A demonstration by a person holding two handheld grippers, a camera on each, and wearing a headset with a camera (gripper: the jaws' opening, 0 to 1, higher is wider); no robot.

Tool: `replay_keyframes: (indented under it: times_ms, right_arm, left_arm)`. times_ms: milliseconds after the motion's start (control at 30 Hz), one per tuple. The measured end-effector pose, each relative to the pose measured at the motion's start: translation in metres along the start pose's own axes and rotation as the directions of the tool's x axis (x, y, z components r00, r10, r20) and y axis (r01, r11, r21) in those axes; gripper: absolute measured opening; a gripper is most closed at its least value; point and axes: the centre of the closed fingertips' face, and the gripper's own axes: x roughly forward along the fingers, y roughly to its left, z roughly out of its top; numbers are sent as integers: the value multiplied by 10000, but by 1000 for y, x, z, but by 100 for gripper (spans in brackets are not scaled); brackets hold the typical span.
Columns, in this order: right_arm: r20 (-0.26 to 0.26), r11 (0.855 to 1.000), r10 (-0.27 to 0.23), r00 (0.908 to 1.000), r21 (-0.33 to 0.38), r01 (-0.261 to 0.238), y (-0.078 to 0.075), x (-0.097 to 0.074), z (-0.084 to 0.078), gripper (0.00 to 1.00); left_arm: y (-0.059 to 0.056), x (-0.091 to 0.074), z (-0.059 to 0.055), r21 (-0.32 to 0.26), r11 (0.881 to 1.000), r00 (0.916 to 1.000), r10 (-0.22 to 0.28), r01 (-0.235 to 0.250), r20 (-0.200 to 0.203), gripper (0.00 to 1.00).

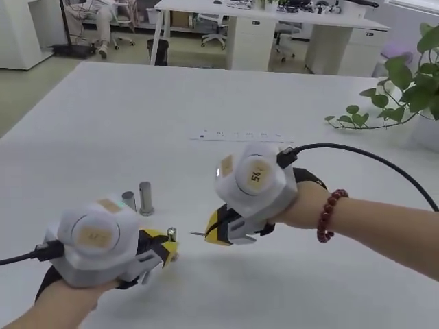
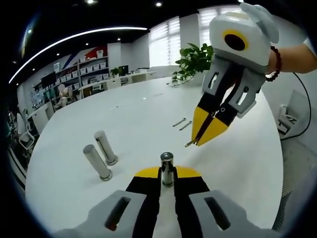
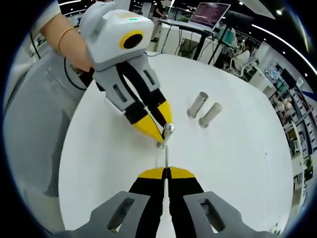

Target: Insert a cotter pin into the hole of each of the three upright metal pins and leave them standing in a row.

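Pinching pin (image 2: pixel 167 167) upright, left gripper (image 2: pixel 167 174) jaws clamp its shaft. Right gripper (image 3: pixel 166 171) jaws pressed on cotter pin (image 3: pixel 166 157), tip at pin head, not yet through. Two other pins (image 2: pixel 105 147) stand close by, no cotters seen in them. Spare cotters (image 2: pixel 181 123) lie on table (image 2: pixel 148 111). Judged: first of three, early.

On the worktop (image 1: pixel 288 110), first pin (image 1: pixel 129 200) just beside second pin (image 1: pixel 145 198); right of both, third pin (image 1: pixel 171 234) in the left gripper (image 1: pixel 168 251), facing the cotter pin (image 1: pixel 197 234) in the right gripper (image 1: pixel 210 234).
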Motion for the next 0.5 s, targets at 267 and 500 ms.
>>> replay_keyframes:
  times_ms: [267, 500]
  right_arm:
    - [-158, 9988, -50, 9999, -483, 42, -3, 5, 0, 3]
    - [-10, 9966, -23, 10000, -820, 22, -5, 7, 5, 3]
  left_arm:
    - [0, 0, 0, 454, 9982, 9993, -380, 381, -26, 7]
    - [-1, 1, 0, 1091, 9909, 9968, -782, 792, -133, 7]
